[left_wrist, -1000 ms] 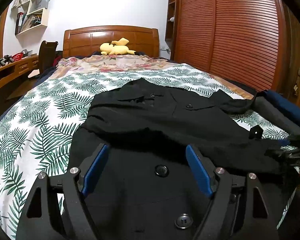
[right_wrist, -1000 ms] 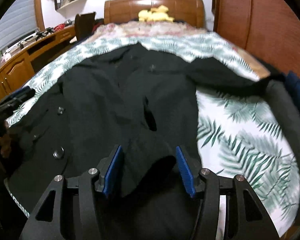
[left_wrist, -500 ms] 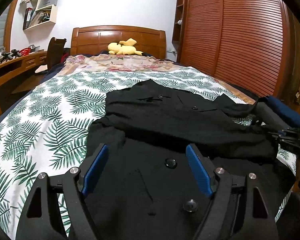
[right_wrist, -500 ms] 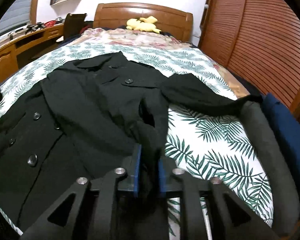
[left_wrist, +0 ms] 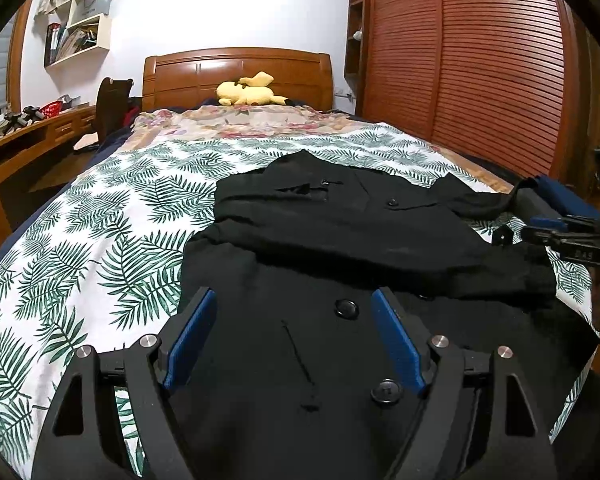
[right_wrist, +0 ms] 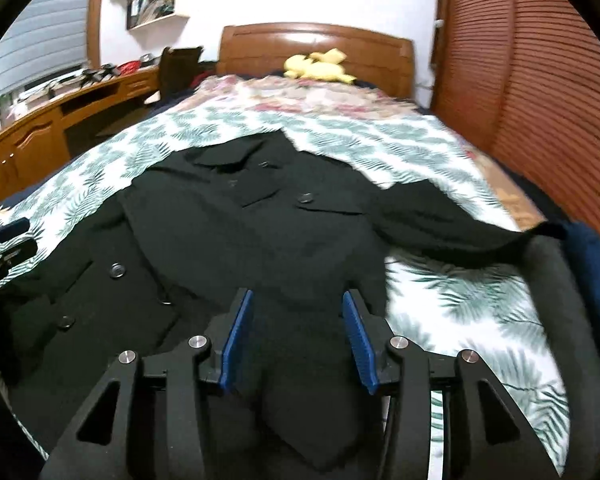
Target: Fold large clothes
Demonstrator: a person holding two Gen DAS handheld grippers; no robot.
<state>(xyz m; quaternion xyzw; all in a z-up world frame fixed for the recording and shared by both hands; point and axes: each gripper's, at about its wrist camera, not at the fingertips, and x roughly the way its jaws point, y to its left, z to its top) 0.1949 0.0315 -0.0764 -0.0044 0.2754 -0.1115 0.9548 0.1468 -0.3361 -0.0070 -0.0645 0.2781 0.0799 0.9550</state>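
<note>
A large black buttoned coat (left_wrist: 340,240) lies flat on the leaf-print bedspread (left_wrist: 100,232), collar towards the headboard. One sleeve is folded across its chest; the other sleeve (right_wrist: 460,228) stretches out to the right. My left gripper (left_wrist: 294,308) is open and empty over the coat's lower front. My right gripper (right_wrist: 298,312) is open over the coat's lower right side, with nothing between its pads; it also shows at the right edge of the left wrist view (left_wrist: 560,236).
A yellow plush toy (left_wrist: 248,90) lies by the wooden headboard (left_wrist: 236,72). A wooden desk (left_wrist: 28,136) and chair stand to the left, slatted wardrobe doors (left_wrist: 480,80) to the right. Grey and blue folded items (right_wrist: 572,280) lie at the bed's right edge.
My right gripper was shut on the coat's folded sleeve half a second ago; it has opened and let it go. Both views have lifted and pulled back a little.
</note>
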